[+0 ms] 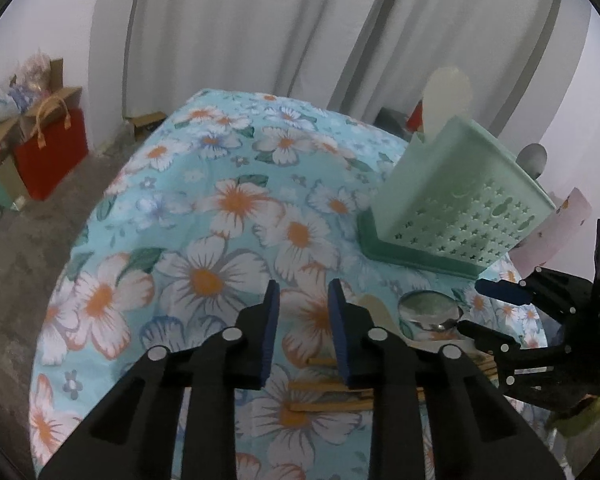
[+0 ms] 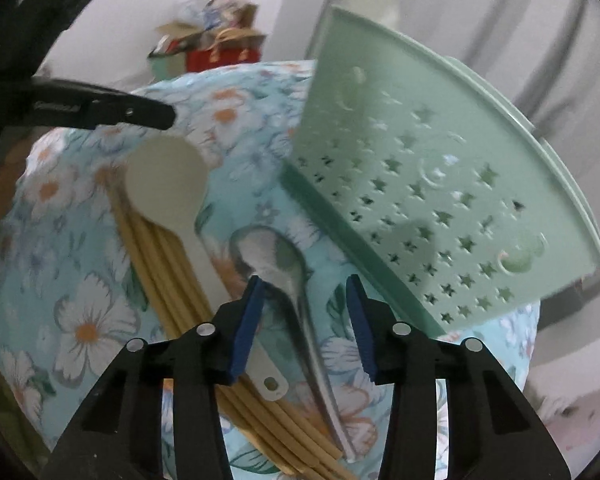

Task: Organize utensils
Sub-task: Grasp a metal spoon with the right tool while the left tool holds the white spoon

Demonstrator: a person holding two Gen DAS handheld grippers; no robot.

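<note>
- Utensils lie loose on the floral tablecloth [image 1: 204, 216]: a metal spoon [image 2: 276, 264], a cream plastic spoon [image 2: 166, 184] and a bundle of wooden chopsticks [image 2: 168, 276].
- Right gripper [image 2: 306, 320] hovers over the metal spoon with its blue-padded fingers [image 2: 246, 324] spread apart; nothing is clamped. The spoon's bowl sits just ahead of the left pad, and its handle runs back through the gap, nearer the left finger than the right.
- Whether either pad touches the spoon cannot be told from the right wrist view.
- The cream plastic spoon lies left of the metal one, its handle resting across the chopsticks and passing under the left finger.
- A pale green perforated holder [image 2: 440, 184] with star cut-outs stands on a darker green tray just right of the metal spoon, close to the right finger.
- Left gripper [image 1: 304, 328] is also apart and empty, poised above bare cloth; the chopsticks [image 1: 324, 396] lie below and right of its fingertips, the metal spoon [image 1: 428, 312] further right.
- In the left wrist view, the holder [image 1: 452, 196] already carries a cream utensil [image 1: 446, 96] standing upright.
</note>
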